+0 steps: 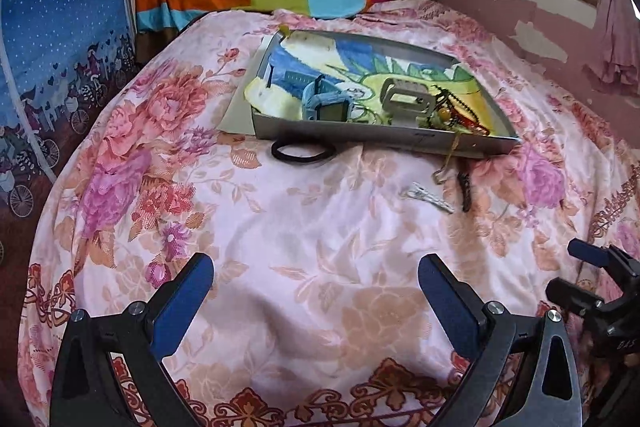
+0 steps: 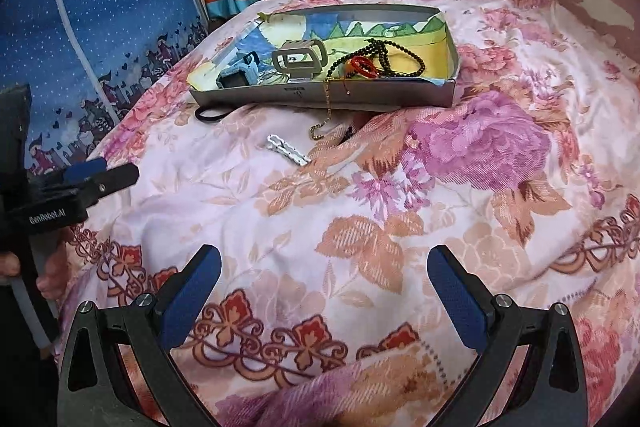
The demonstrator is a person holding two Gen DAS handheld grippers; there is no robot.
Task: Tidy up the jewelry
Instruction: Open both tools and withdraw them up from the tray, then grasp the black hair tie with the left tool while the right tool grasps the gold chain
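A: Both of your grippers hang low over the bedspread [image 2: 360,211], well back from the box [image 1: 360,139]. Left gripper [image 1: 316,291] is spread wide and holds nothing; right gripper [image 2: 324,287] is the same.

B: So what do I go for?

A: I count 4 pieces outside the box: the hair tie [image 1: 303,151] touching its front wall, the clip [image 2: 288,149] flat on the cloth, the gold chain [image 2: 328,107] draped over the wall with its end on the bed, and a dark piece [image 1: 466,191] beside it that I can't make out. The clip is probably easiest for your right.

B: How do I take it well?

A: Come down steeply, set 1 finger on each long side and close slowly. The cloth is soft and wrinkled, so press lightly or you'll pinch fabric too. Lift clear before you carry it over the wall.

B: And the beads [image 2: 384,55]?

A: Already inside, by the 2 watches.
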